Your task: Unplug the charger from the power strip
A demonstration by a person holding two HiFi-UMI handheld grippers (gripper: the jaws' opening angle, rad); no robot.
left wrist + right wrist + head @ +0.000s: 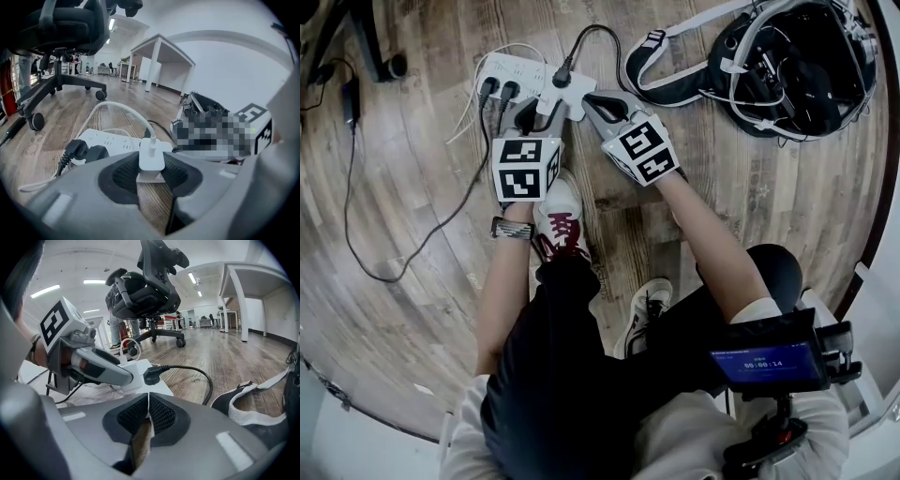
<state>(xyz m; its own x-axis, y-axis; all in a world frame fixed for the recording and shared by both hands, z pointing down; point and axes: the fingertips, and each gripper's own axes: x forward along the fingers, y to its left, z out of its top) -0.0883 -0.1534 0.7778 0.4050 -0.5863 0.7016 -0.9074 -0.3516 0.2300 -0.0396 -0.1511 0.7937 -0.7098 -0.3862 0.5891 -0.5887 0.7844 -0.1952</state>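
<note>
Charger (152, 157): white glossy block, seated in the power strip (110, 140) on the wood floor (412, 187), dead ahead between your left gripper (151, 166) fingers. They stand wide, ribbed black pads against both its flat sides. Its white cable (126, 110) loops away behind.

Right gripper (149, 401): fingers closed, empty, tips at the strip's end beside the black plug (152, 375).

The strip's long axis runs across your left gripper. Judgement: pull along the prongs and brace with your right.

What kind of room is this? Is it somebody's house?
Probably an office, not a house: a rolling chair stands on the wood floor, long ceiling lights glow overhead, and a white table stands farther back.
</note>
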